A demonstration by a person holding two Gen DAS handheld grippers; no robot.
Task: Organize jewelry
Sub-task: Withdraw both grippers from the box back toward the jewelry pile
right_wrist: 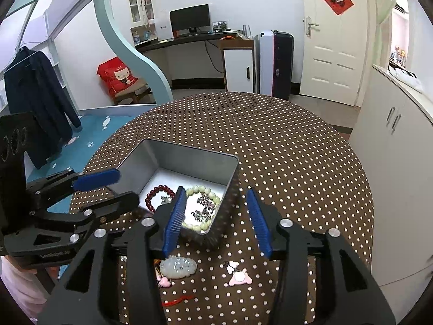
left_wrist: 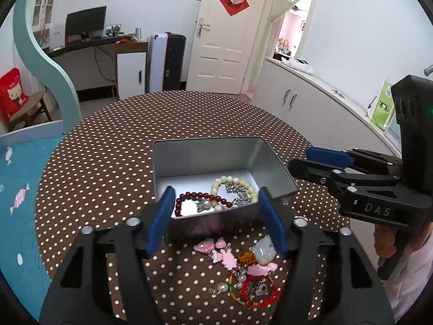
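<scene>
An open silver tin box (left_wrist: 205,157) (right_wrist: 173,159) stands on the polka-dot table. Inside lie a dark red bead bracelet (left_wrist: 189,197) (right_wrist: 158,191), a cream pearl bracelet (left_wrist: 238,182) (right_wrist: 203,189) and a silver chain (left_wrist: 238,189) (right_wrist: 204,205). Loose jewelry lies in front of the box: pink charms (left_wrist: 216,249) (right_wrist: 239,277), a pale jade pendant (left_wrist: 263,250) (right_wrist: 178,266), a red string bracelet (left_wrist: 257,288). My left gripper (left_wrist: 216,216) is open and empty, straddling the box's near wall. My right gripper (right_wrist: 216,219) is open and empty over the box's right corner; it also shows in the left wrist view (left_wrist: 311,159).
The round table with a brown dotted cloth (left_wrist: 135,135) (right_wrist: 297,162) extends beyond the box. A white cabinet (right_wrist: 400,140) stands to the right, a blue rug (left_wrist: 19,189) and a stool with a red bag (right_wrist: 119,81) to the left.
</scene>
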